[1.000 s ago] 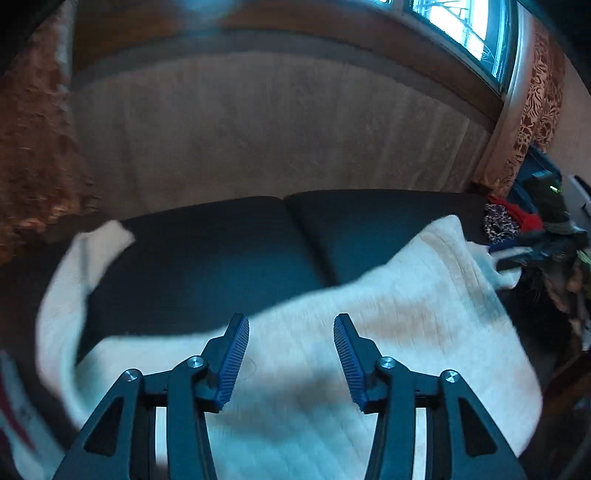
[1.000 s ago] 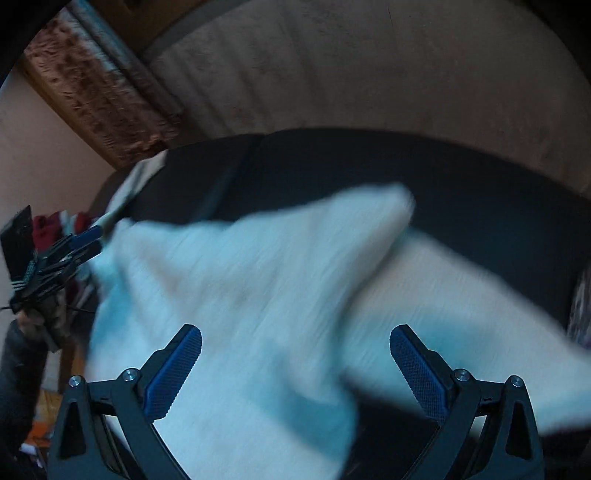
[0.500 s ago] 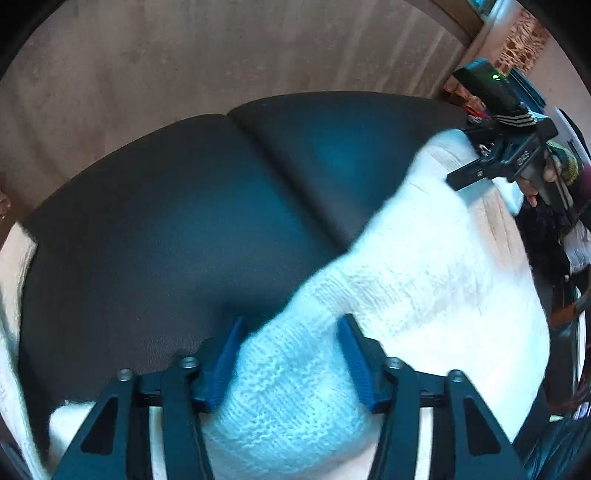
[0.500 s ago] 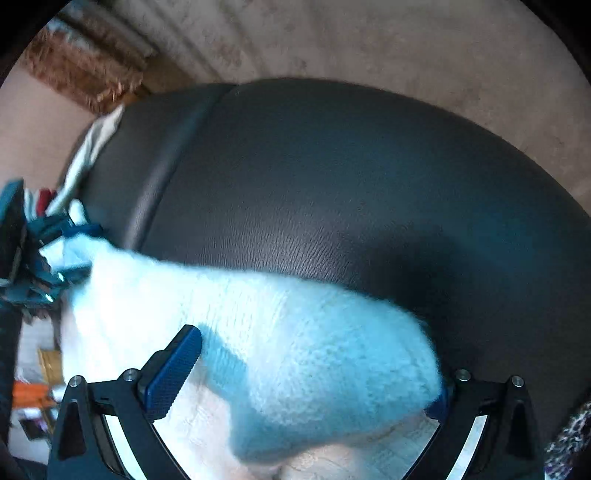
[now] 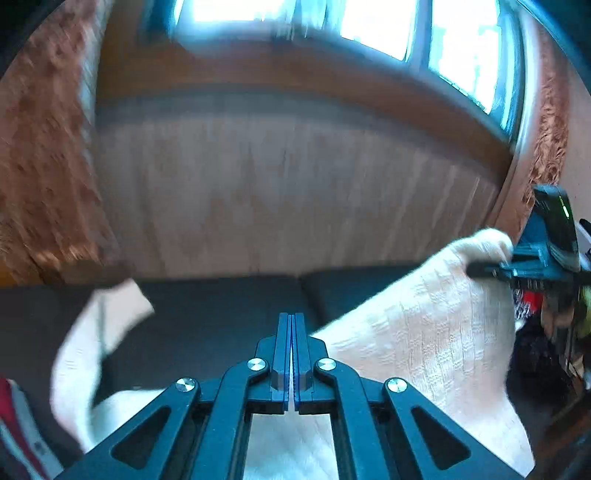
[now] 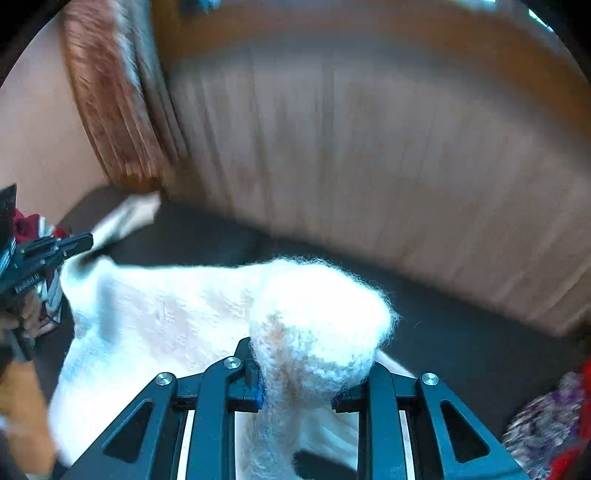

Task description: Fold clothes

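Observation:
A white knit sweater (image 5: 424,332) hangs over the black leather sofa (image 5: 221,321), held up at two corners. My left gripper (image 5: 291,354) is shut, its blue pads pressed together on the sweater's edge, which shows below them. It also shows in the right wrist view (image 6: 55,247) at the far left, pinching the cloth. My right gripper (image 6: 310,354) is shut on a thick bunched fold of the sweater (image 6: 317,317), which hides the fingertips. It shows in the left wrist view (image 5: 517,266) at the sweater's far right corner. A sleeve (image 5: 85,350) trails at the left.
The beige sofa backrest (image 5: 288,199) rises behind, with a wooden ledge and a bright window (image 5: 388,26) above. Brown patterned curtains (image 6: 110,110) hang at the sides. Red and patterned clothes lie at the right (image 6: 554,432) and far left (image 6: 26,225).
Both grippers went from open over the sweater to shut on it and lifted it. The views tilted up from the sofa seat to the backrest and window.

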The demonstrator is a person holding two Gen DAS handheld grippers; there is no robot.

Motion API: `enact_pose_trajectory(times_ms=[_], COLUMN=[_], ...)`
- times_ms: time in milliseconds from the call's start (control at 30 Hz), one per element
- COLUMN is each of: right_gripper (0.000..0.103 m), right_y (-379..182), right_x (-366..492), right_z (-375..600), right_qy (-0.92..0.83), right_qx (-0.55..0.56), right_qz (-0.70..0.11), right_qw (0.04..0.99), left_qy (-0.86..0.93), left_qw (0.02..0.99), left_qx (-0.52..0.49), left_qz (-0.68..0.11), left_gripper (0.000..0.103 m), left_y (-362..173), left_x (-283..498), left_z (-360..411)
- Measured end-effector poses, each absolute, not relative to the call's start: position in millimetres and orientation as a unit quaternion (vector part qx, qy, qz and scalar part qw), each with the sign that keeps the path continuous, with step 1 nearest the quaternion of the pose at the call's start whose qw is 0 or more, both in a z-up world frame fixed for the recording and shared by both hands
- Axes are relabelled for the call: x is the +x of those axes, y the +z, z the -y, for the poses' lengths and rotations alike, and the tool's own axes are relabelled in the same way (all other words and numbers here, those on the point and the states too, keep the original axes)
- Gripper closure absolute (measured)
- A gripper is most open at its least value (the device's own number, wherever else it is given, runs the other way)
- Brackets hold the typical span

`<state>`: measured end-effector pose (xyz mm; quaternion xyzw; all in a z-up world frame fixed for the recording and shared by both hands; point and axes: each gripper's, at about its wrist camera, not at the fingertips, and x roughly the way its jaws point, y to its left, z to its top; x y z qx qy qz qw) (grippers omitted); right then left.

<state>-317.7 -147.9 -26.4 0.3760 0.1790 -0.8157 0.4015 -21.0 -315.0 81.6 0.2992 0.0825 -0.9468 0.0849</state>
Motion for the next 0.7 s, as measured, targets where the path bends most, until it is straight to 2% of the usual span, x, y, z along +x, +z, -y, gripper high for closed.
enact_pose_trajectory(times_ms=[33,100,200,267,367,400,433,600,700], right_gripper=[0.075,0.071,0.07,0.061,0.031,0.01,0.0,0.0,0.0], right_y=[-18,-42,-100,-116,-124,-127,-138,-146,-143], right_x=[-300,-272,-238,-211,-195,-192,-189,-153,-149], right_z=[137,118,95,80,58,52,51,46,32], right_qy=[-0.832,-0.825,-0.792,-0.791,-0.798,-0.798,-0.794,-0.807,-0.81], right_qx=[0.341,0.363,0.436,0.437,0.436,0.441,0.446,0.407,0.401], right_qz=[-0.174,-0.157,-0.161,-0.164,-0.148,-0.139,-0.143,-0.175,-0.151], right_qw=[0.402,0.404,0.396,0.395,0.388,0.386,0.388,0.391,0.399], left_qy=[-0.945,-0.934,-0.91,-0.898,-0.894,-0.896,-0.894,-0.883,-0.882], left_qw=[0.086,0.075,0.069,0.075,0.096,0.105,0.114,0.147,0.152], left_qx=[0.306,0.339,0.395,0.419,0.422,0.416,0.417,0.427,0.428], left_qz=[-0.077,-0.089,-0.107,-0.109,-0.115,-0.116,-0.119,-0.126,-0.123], left_gripper=[0.103,0.103,0.103,0.103,0.103,0.103,0.103,0.103,0.103], left_y=[75,51,7,-17,-48,-51,-51,-50,-43], left_x=[-11,5,29,49,90,102,109,125,115], left_z=[308,298,281,270,255,252,250,241,241])
